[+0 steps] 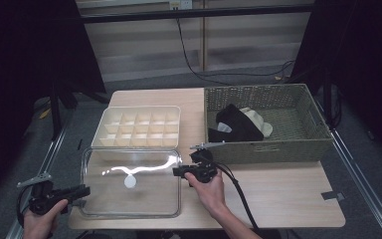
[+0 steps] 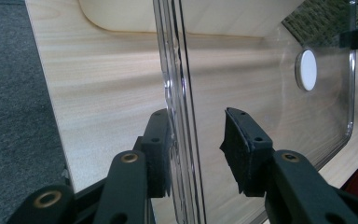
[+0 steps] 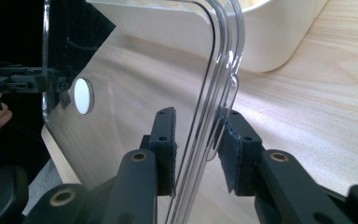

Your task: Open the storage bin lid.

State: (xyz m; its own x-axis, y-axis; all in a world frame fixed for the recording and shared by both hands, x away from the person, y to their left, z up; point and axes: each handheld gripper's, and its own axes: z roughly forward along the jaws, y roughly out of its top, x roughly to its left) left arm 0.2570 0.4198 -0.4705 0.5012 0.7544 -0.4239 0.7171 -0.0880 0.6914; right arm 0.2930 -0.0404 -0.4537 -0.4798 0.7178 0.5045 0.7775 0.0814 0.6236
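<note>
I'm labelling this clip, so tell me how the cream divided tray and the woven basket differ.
The cream divided tray is smooth, pale, low and split into many small cells, all empty. The woven basket is olive-grey wicker, taller, larger and undivided, and holds black cloth and a beige piece. The tray sits behind the clear lid; the basket stands to its right. Both are rectangular, open-topped and rest on the wooden table.

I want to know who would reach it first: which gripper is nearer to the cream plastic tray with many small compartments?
Right. The right gripper sits at the clear lid's right edge, just below the cream compartment tray; the left gripper is at the lid's left edge, farther off.
</note>
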